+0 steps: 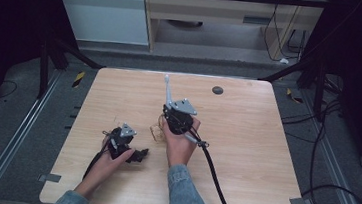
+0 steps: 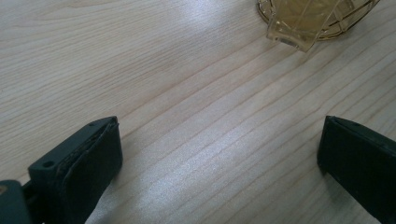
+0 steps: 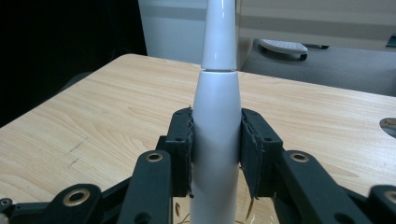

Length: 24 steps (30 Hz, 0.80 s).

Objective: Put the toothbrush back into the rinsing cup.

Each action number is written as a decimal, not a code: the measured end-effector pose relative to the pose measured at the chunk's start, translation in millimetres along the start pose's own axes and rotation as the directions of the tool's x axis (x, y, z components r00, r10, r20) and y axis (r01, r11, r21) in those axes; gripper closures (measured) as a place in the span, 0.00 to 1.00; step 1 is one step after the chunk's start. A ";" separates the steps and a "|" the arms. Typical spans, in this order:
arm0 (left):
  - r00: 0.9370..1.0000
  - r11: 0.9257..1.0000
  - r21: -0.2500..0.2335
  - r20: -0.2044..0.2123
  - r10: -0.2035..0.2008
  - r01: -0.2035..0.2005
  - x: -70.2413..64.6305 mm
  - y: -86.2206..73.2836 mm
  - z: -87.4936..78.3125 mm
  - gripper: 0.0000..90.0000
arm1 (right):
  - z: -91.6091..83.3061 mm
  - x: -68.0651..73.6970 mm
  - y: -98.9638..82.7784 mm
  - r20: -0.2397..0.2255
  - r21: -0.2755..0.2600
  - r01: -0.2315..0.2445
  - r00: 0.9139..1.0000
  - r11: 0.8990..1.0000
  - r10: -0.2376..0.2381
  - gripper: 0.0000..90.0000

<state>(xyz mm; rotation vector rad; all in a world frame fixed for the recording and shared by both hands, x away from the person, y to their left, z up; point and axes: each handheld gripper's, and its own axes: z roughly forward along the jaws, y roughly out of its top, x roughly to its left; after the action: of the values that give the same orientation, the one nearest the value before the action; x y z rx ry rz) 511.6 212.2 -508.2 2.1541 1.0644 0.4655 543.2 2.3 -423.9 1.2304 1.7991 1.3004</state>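
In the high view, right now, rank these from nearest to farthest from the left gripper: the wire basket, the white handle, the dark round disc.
1. Wire basket, just right of the left gripper.
2. White handle, clamped upright in the right gripper, mid-table.
3. Dark round disc, far edge of the table.

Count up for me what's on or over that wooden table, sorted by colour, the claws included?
Black claws: 2, the left claw open over bare wood, the right claw shut on the white tool
White: 1, a tapered white tool
Clear yellowish: 1, a plastic piece with a wire cage
Dark: 1, a round disc near the far edge
Total: 5
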 end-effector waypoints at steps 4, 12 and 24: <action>1.000 1.000 0.000 0.000 0.001 -0.001 0.1 0.0 0.0 0.00 | -0.4 0.1 -1.4 -0.001 0.012 0.001 1.000 1.000 -0.001 0.74; 1.000 1.000 0.000 0.000 0.001 -0.001 0.0 0.0 0.0 0.00 | -1.4 0.6 -1.2 -0.006 0.022 0.000 1.000 1.000 0.000 0.74; 1.000 1.000 0.000 0.000 0.001 -0.001 0.0 0.0 0.0 0.00 | -0.1 1.1 -2.5 -0.007 0.058 0.020 1.000 0.998 -0.019 0.74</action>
<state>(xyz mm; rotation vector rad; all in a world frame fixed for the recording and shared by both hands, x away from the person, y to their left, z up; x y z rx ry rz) 511.6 212.2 -508.2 2.1546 1.0638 0.4655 541.8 3.0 -426.1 1.2376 1.8607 1.2514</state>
